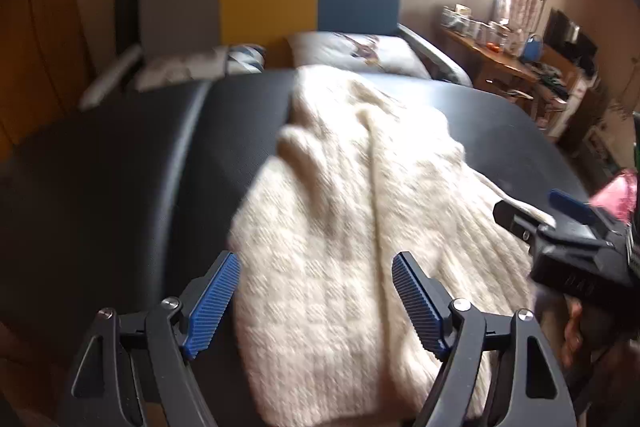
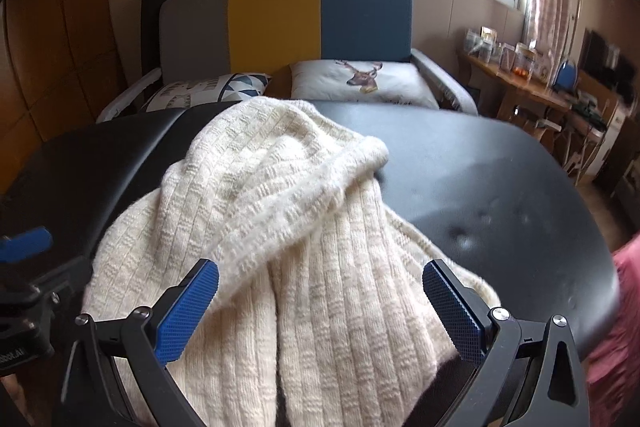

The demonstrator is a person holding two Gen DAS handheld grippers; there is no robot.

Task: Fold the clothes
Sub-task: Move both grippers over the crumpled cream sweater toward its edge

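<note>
Two handheld grippers hang over a cream knit sweater spread on a black table, both with jaws spread wide and gripping nothing. From the left wrist camera, the left gripper frames the near end of the garment between its blue-padded fingers; the knit runs away from the jaws toward the far edge of the table, though that frame is blurred. The right gripper shows at the right edge of that view, at the sweater's side. From the right wrist camera, the right gripper straddles the sweater's near portion, where a folded-over layer lies across the ribbed body just ahead of the fingertips. Beyond the table stands a sofa panelled in grey, yellow and blue, with a deer-print cushion on its seat.
</note>
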